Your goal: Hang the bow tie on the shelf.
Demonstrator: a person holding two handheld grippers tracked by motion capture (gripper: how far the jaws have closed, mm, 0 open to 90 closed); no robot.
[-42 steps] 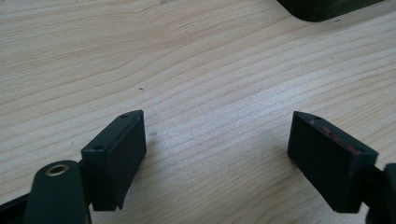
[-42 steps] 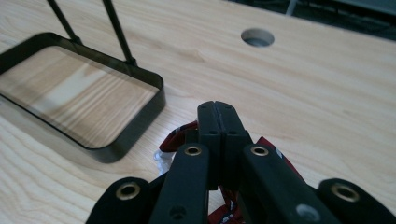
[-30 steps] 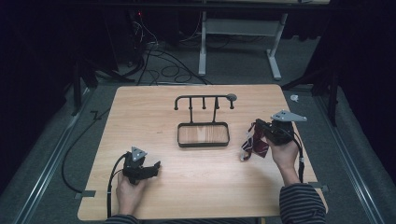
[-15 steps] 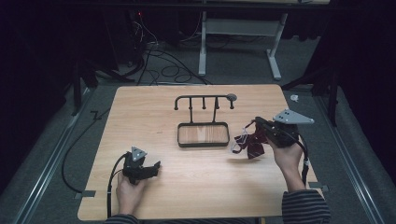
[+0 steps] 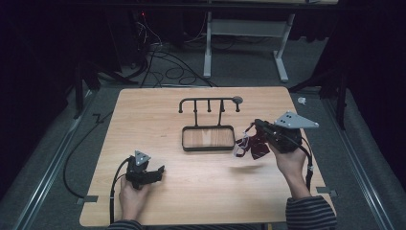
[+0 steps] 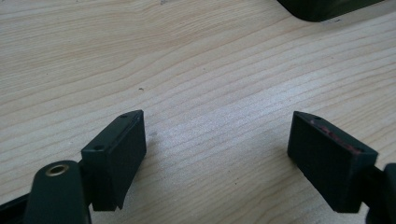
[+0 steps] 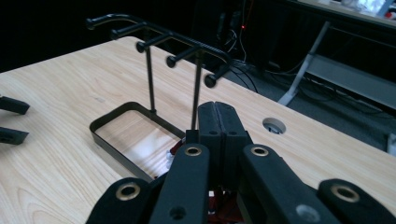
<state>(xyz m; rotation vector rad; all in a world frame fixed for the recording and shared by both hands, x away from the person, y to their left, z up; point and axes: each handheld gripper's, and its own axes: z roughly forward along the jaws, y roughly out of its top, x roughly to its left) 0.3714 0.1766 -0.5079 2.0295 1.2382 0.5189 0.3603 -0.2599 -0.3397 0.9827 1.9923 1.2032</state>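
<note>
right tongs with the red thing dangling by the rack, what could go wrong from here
1. The right tongs pinch the red lanyard by a small part while loops hang loose; it might slip out.
2. The hanging loops are close to the tray edge and could catch on it, or snag on the wrong hook of the rack.
3. A snag could tug the light rack over; the left tongs rest open, far off, not steadying it.

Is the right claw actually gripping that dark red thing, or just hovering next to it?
Touching. In the high view the right claw is shut on the dark red thing, which dangles from it above the table.
</note>
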